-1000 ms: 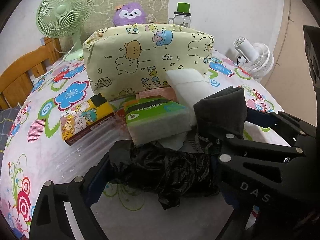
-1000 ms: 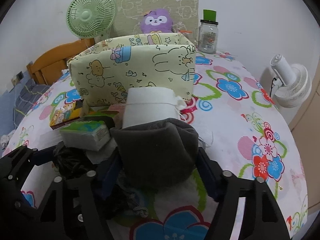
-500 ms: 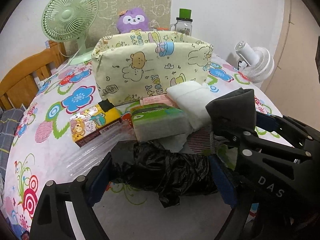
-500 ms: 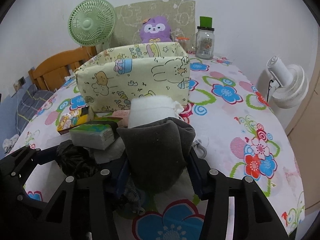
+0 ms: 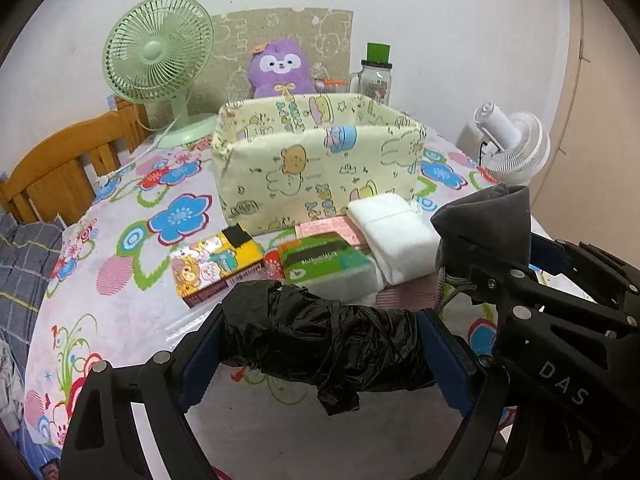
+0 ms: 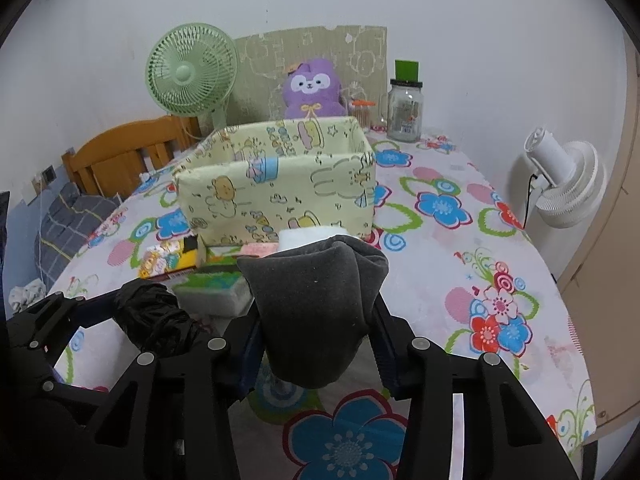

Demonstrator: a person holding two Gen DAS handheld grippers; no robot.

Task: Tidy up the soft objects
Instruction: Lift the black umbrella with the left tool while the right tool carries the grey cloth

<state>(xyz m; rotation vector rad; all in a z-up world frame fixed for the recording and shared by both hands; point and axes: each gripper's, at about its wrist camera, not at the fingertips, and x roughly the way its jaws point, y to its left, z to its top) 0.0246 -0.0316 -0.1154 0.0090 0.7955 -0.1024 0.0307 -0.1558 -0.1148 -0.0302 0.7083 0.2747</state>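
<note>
My right gripper (image 6: 316,332) has just been closing, and its jaws now squeeze the dark grey sock (image 6: 316,308). My left gripper (image 5: 320,344) has lifted the black plastic bag (image 5: 320,340) clear of the tissue packs ahead.

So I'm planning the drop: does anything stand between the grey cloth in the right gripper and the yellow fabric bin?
Only low items: the white folded pad and tissue packs lie before the fabric bin, below the raised grey cloth.
</note>
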